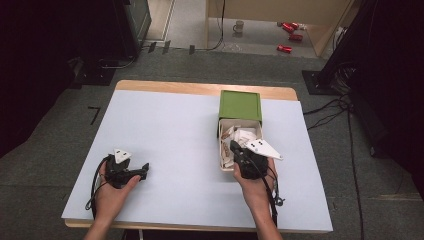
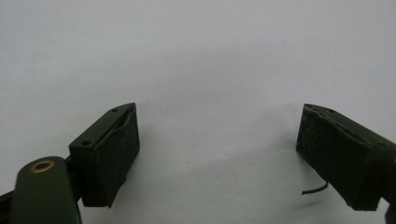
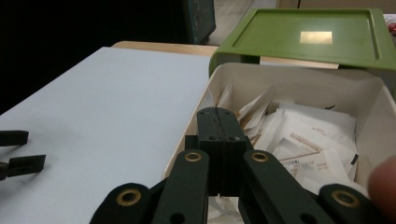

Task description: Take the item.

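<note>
While right tongs pinch together, over white box, packets.

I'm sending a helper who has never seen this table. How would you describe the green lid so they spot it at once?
Start at the pale blue table and look to its far right side, where a white box of paper packets sits. The green lid rests over that box's far end, leaving the near part uncovered. It is the one square, green thing there.

Mug and red cans on floor beyond table (well apart); black cables right.
</note>
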Demonstrator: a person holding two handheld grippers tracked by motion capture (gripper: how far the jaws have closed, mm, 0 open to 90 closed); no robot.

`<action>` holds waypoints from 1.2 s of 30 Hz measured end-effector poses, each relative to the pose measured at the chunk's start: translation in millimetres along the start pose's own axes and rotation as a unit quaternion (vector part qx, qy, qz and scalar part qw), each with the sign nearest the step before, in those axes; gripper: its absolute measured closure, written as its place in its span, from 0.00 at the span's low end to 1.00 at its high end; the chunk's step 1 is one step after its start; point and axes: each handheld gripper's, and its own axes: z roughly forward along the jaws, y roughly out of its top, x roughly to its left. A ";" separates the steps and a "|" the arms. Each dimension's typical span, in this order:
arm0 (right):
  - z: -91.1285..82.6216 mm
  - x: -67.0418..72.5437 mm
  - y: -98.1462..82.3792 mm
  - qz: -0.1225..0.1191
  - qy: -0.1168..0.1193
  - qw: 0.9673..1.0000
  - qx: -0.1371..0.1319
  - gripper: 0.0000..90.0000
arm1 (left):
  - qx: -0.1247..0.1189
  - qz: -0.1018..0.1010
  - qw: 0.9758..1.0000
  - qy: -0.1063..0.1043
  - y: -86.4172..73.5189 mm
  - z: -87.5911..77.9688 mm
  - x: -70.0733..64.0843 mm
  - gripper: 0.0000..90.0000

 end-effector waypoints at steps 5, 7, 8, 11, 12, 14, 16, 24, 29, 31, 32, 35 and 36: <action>-1.1 1.6 8.5 -0.002 0.000 1.000 -0.009 1.00 | 0.000 0.000 1.000 0.000 0.0 0.0 0.0 0.15; -1.8 2.8 11.6 -0.003 0.001 1.000 -0.013 1.00 | 0.000 0.000 1.000 0.000 0.0 0.0 0.0 0.15; -2.0 3.8 13.5 -0.004 0.001 1.000 -0.014 1.00 | 0.000 0.000 1.000 0.000 0.0 0.0 0.0 0.15; -1.7 5.6 17.5 -0.005 0.002 1.000 -0.018 1.00 | 0.000 0.000 1.000 0.000 0.0 0.0 0.0 0.15; -1.6 6.0 18.4 -0.006 0.002 1.000 -0.019 1.00 | 0.000 0.000 1.000 0.000 0.0 0.0 0.0 0.15; -1.0 7.2 20.9 -0.007 0.003 1.000 -0.021 1.00 | 0.000 0.000 1.000 0.000 0.0 0.0 0.0 0.15; -0.6 8.6 23.5 -0.007 0.004 1.000 -0.024 1.00 | 0.001 -0.001 1.000 -0.001 0.1 -0.1 0.0 0.15; 2.9 18.9 33.1 -0.011 0.014 0.999 -0.029 1.00 | 0.001 0.000 1.000 0.000 0.0 -0.1 0.0 0.15; 7.6 26.3 35.6 -0.018 0.020 0.999 -0.027 1.00 | 0.001 -0.001 1.000 -0.001 0.0 -0.1 0.0 0.15; 11.1 29.9 35.5 -0.019 0.023 0.999 -0.025 1.00 | 0.000 -0.001 1.000 -0.001 0.0 -0.1 0.0 0.15; 13.0 31.3 35.3 -0.020 0.024 0.999 -0.024 1.00 | 0.000 -0.001 1.000 -0.001 0.0 -0.1 0.0 0.15; 18.4 35.6 35.1 -0.021 0.029 0.999 -0.022 1.00 | 0.000 -0.002 1.000 -0.001 0.0 0.0 0.0 0.15; 20.4 38.2 35.1 -0.022 0.031 0.999 -0.021 1.00 | -0.001 -0.002 1.000 -0.001 -0.1 0.1 -0.1 0.15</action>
